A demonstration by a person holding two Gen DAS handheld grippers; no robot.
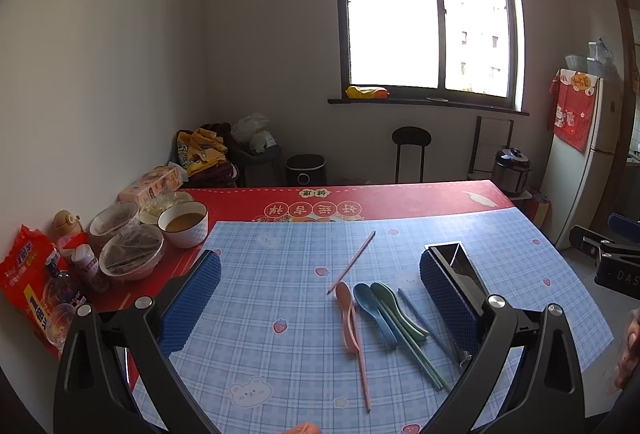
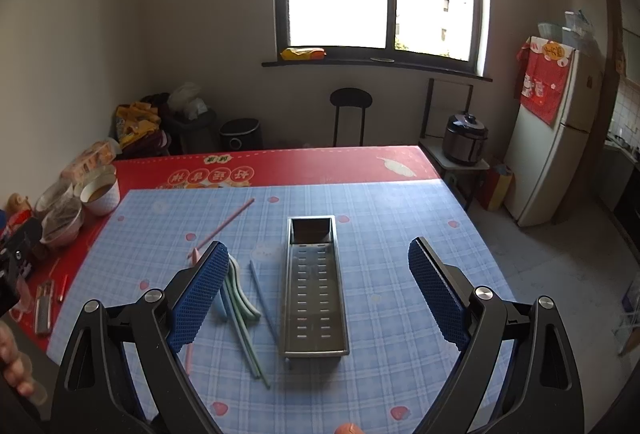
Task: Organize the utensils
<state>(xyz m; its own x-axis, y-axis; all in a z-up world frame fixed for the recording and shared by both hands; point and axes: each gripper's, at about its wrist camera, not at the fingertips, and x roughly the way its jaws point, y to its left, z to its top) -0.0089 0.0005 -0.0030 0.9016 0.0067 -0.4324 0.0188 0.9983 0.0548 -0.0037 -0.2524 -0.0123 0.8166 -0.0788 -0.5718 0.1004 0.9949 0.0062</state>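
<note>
On the worktop [image 2: 400,254], covered with a blue checked mat, both tools hang above the utensils with nothing in them. Left tool [image 1: 320,298]: jaws spread as wide as they go, blue pads clear of everything, the spoons and chopsticks lying on the mat below and between them. Right tool [image 2: 318,292]: jaws also fully apart, empty, the metal tray [image 2: 316,286] lying on the mat between its pads, untouched.

Utensils lie loose left of the tray. Pink spoon [image 1: 347,318], blue spoon [image 1: 372,312] and green spoon [image 1: 394,308] lie side by side, bowls pointing away from the camera, handles toward it. One pink chopstick [image 1: 352,262] lies apart, slanted, farther back on the mat; another pink chopstick [image 1: 360,358] lies across the pink spoon. Green chopsticks [image 1: 416,354] run along the green spoon, touching it. Blue chopstick [image 1: 420,318] lies just beside the tray. Tray is empty, perforated floor, a small end compartment at its far side.

Bowls [image 1: 186,224] stand at the left edge, on red cloth, well apart from the utensils.
</note>
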